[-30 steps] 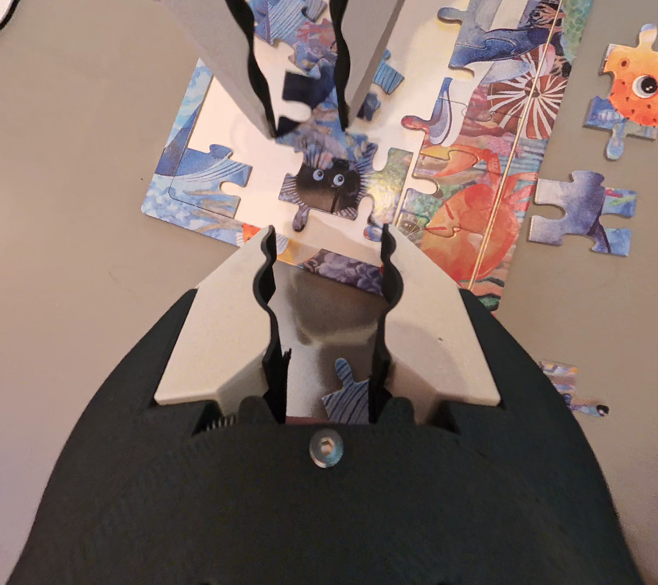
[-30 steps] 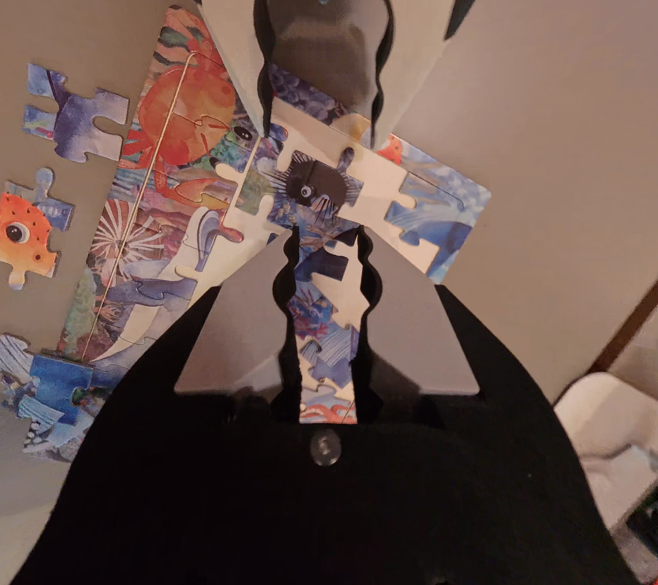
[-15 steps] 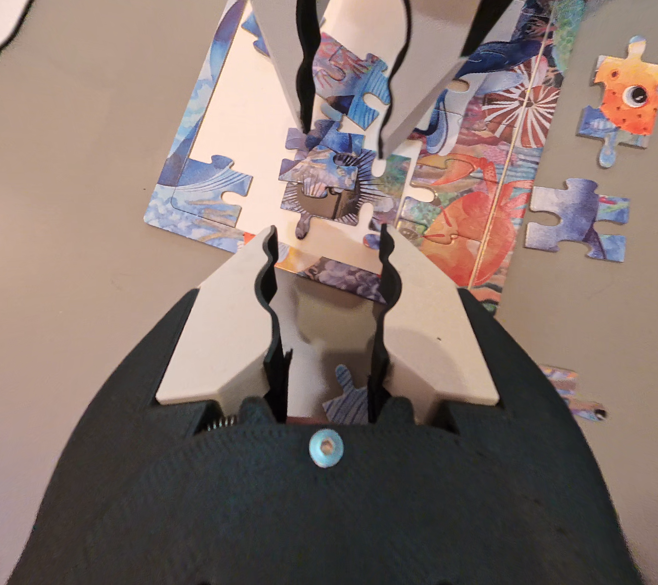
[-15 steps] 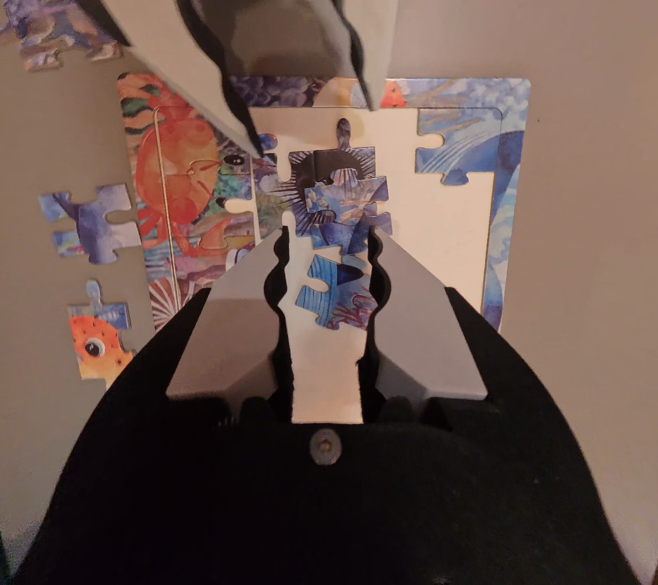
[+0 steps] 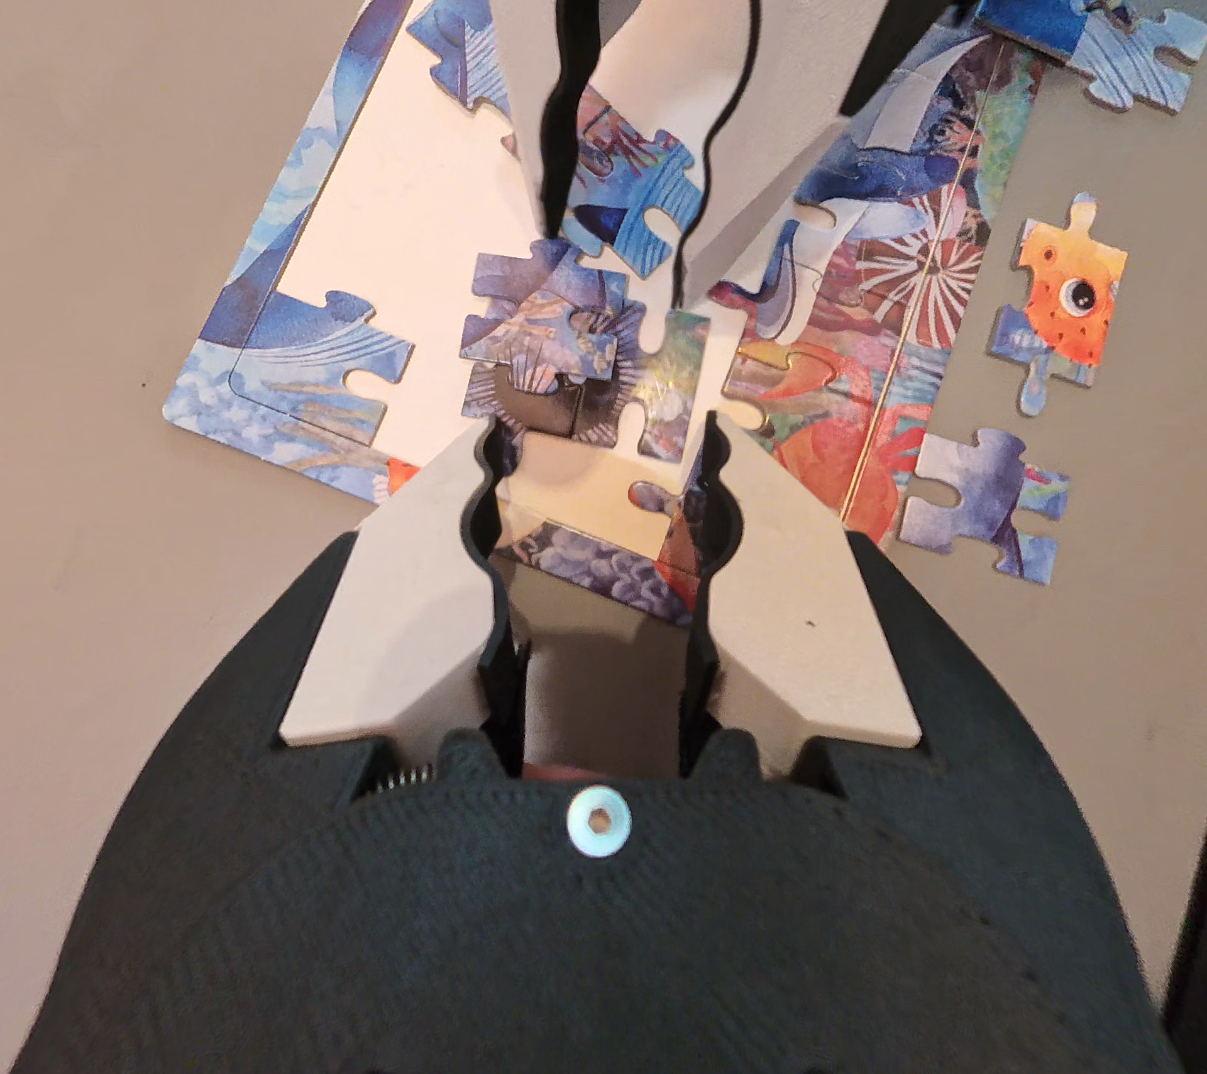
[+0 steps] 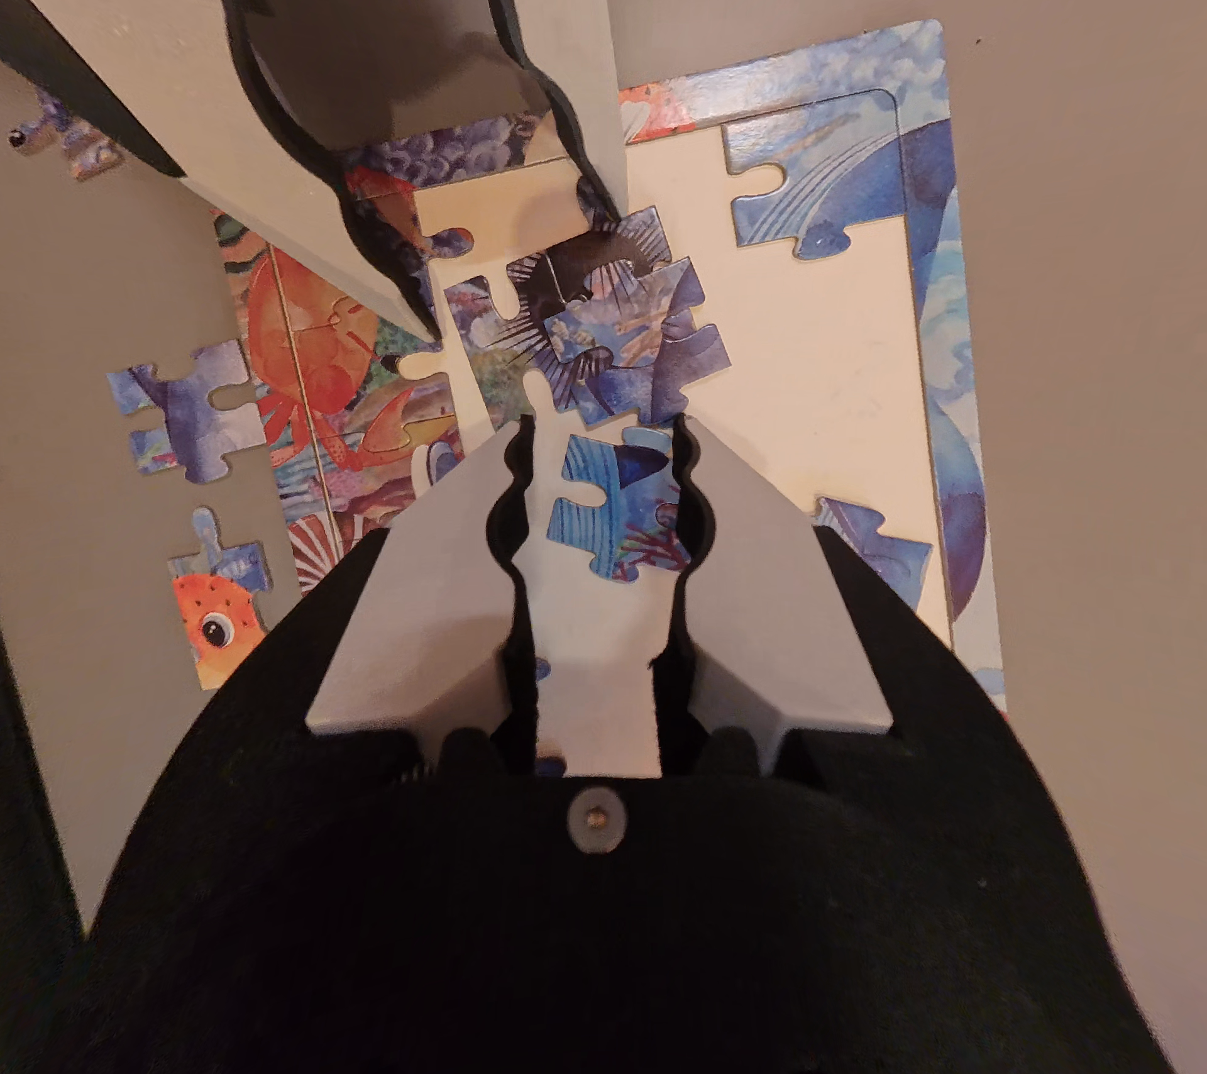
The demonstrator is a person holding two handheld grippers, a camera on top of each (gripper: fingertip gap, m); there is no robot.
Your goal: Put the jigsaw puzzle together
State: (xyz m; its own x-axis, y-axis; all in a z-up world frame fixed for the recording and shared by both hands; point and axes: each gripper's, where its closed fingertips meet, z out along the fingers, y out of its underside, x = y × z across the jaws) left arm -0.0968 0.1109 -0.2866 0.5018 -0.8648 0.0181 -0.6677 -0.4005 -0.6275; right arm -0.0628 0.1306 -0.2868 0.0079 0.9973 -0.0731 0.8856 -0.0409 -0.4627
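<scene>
A beige tabletop (image 5: 130,128) carries a puzzle tray (image 5: 405,206), its cream floor largely bare, with the crab-and-shell side already joined. Two tools face each other over it. The left tool (image 5: 597,422) is spread and holds nothing; the piece seen deep between its fingers a second ago no longer shows there. The right tool (image 6: 601,422) is also spread and empty. A second ago it straddled a dark blue piece beside the black fish; it has since drawn back. A pale blue piece (image 6: 627,363) now lies askew on top of the black fish piece (image 6: 575,272), hiding its eyes. One bright blue piece (image 6: 614,507) lies loose on the tray floor between the right tool's fingers. Off the tray, the left view shows three loose pieces: an orange fish piece (image 5: 1064,304), a purple piece (image 5: 980,507), and a blue piece (image 5: 1110,36).
</scene>
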